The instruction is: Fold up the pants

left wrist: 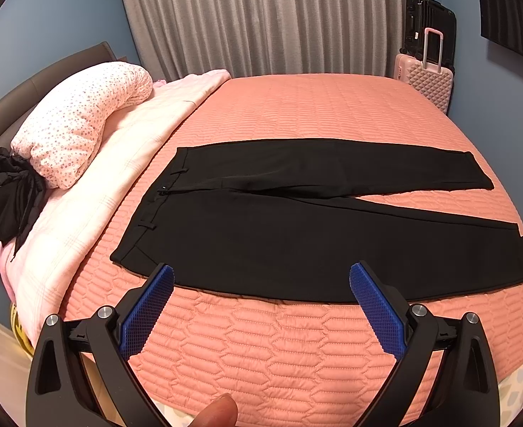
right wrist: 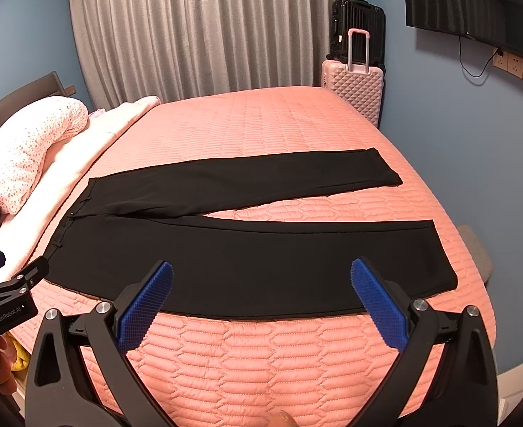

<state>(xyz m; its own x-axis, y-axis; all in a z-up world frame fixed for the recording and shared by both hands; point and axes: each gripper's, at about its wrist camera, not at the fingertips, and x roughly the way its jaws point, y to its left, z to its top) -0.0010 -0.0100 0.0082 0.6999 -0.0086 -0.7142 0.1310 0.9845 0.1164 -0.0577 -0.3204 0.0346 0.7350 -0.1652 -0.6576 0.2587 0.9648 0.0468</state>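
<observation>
Black pants (left wrist: pixel 297 235) lie flat on the salmon quilted bed (left wrist: pixel 297 106), waistband to the left, both legs spread out to the right in a narrow V. They also show in the right wrist view (right wrist: pixel 243 259). My left gripper (left wrist: pixel 261 274) is open and empty, hovering at the near edge of the pants, close to the waist end. My right gripper (right wrist: pixel 261 270) is open and empty, hovering over the near leg's front edge. The left gripper also shows at the left edge of the right wrist view (right wrist: pixel 9 299).
A dotted pink pillow (left wrist: pixel 80 121) and a pale pink blanket (left wrist: pixel 94 185) lie along the bed's left side, with a black garment (left wrist: pixel 9 199) beside the pillow. A pink suitcase (left wrist: pixel 427 78) and a black suitcase (left wrist: pixel 428 25) stand behind the bed. Grey curtains (left wrist: pixel 261 17) hang behind.
</observation>
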